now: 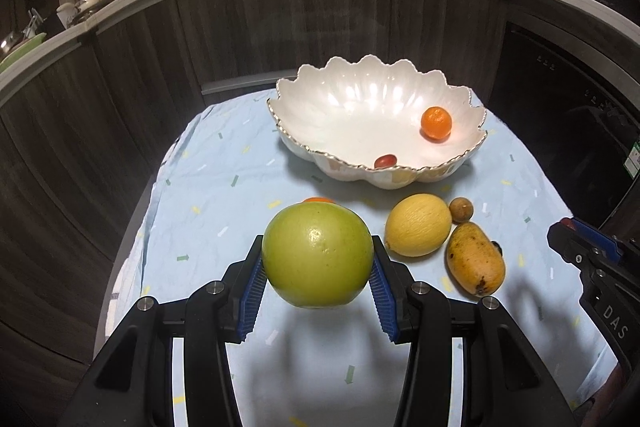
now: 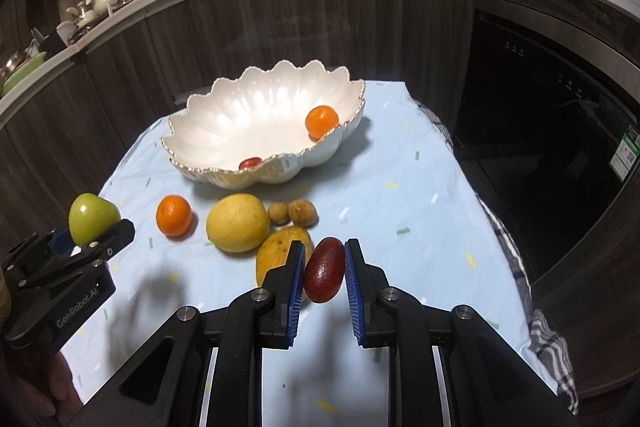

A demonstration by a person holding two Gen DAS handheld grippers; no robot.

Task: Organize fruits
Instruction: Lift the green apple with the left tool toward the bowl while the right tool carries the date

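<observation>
Left gripper [image 1: 318, 259] pinching a green apple [image 1: 318, 255] and right gripper [image 2: 323, 269] pinching a dark red fruit [image 2: 324, 271], both above a pale blue cloth [image 2: 400, 227] bearing loose fruit and a scalloped white bowl [image 2: 224, 131], backed by dark cabinets [image 2: 280, 27].

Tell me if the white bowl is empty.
Not empty: the white bowl holds an orange and a small red fruit.

One bowl [image 2: 200, 131]. Two oranges [image 2: 321, 122] [image 2: 173, 215]. One cherry tomato [image 2: 250, 163]. One green apple [image 1: 319, 255]. One lemon [image 2: 237, 222]. One mango [image 1: 475, 259]. Two longans [image 2: 303, 213] [image 2: 278, 213]. One dark red fruit [image 2: 324, 270].
</observation>
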